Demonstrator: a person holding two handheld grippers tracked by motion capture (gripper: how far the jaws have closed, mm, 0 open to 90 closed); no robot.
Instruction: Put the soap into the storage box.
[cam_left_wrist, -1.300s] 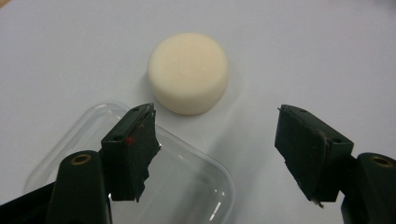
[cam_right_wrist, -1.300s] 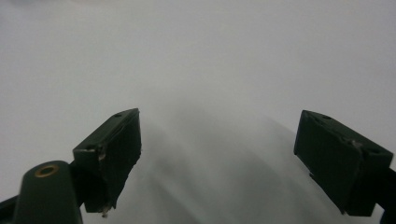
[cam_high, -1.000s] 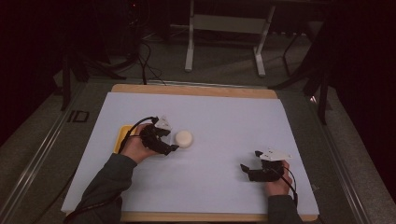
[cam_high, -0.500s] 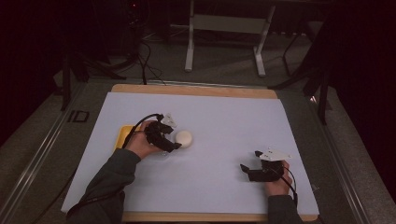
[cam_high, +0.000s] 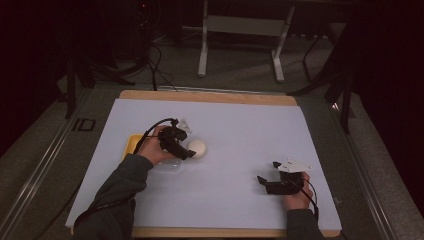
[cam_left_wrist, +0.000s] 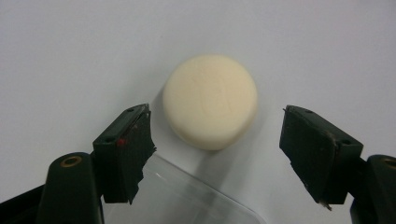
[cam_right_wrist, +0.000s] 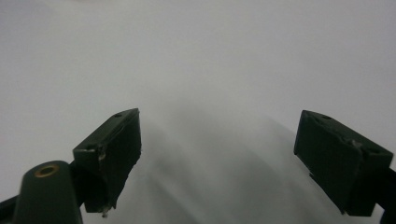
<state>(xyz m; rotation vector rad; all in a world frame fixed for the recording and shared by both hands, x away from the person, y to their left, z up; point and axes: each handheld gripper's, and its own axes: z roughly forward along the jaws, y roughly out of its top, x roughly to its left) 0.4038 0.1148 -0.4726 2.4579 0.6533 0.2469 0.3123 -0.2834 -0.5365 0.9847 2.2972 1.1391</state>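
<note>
From above, the soap (cam_high: 196, 148) lies on the white sheet (cam_high: 240, 125), and the left gripper (cam_high: 186, 151) sits right at its near side, apparently lining up a grab. A yellow thing (cam_high: 132, 145) and a clear lid (cam_high: 170, 166) lie behind that hand. The right gripper (cam_high: 262, 182) rests well right of the soap, likely kept out of the way.

In the left gripper view, the jaws gape wide, the soap (cam_left_wrist: 210, 100) just ahead between them, untouched.

In the right gripper view, its jaws are spread over bare sheet (cam_right_wrist: 210, 56), holding nothing.
</note>
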